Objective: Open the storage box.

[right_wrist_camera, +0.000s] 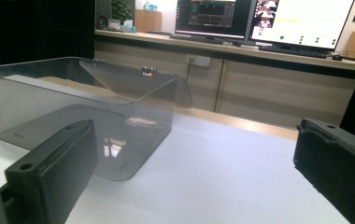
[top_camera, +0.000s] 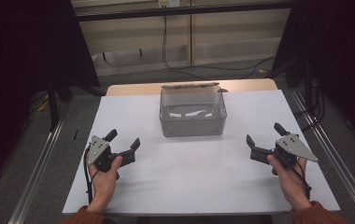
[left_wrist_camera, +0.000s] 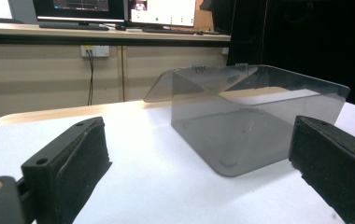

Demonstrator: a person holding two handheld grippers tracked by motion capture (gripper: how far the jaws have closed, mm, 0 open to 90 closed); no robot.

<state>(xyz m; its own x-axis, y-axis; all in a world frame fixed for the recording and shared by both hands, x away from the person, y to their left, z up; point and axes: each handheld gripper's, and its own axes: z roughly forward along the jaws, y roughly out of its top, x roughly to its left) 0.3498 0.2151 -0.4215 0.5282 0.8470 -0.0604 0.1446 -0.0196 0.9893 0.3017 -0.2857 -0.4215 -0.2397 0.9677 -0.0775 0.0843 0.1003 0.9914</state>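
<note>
On the white worktop the clear box, lid swung back, sits at the far middle, while left gripper and right gripper wait released near the front, apparently about to reach for it.

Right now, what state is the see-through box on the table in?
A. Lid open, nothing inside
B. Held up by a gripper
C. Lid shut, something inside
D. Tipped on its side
A: the grey transparent box stands upright on the white table, its hinged lid swung back, with a bare floor inside.
</note>
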